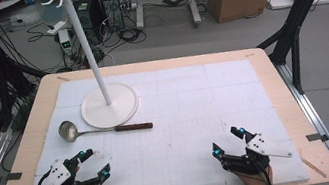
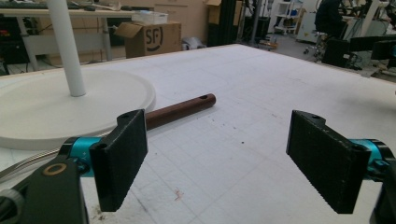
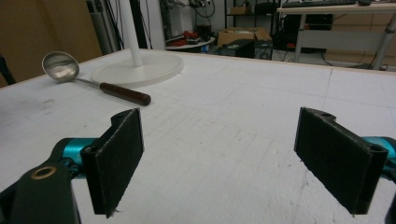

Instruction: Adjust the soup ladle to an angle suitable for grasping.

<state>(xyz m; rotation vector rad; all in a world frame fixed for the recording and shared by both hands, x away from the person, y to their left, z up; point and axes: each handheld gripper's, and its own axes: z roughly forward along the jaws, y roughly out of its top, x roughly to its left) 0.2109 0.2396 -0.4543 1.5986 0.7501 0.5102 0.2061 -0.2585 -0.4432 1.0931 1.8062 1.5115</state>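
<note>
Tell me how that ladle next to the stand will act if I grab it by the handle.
The ladle looks rigid, metal with a wooden handle, so probably no flex. Its round handle may twist between flat jaws. The bowl end likely droops, being heavier.

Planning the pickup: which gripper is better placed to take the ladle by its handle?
Probably the left. The left gripper is open, on the ladle's side of the table, and the wooden handle lies just beyond its jaws. The right gripper, also open, is farther away.
</note>
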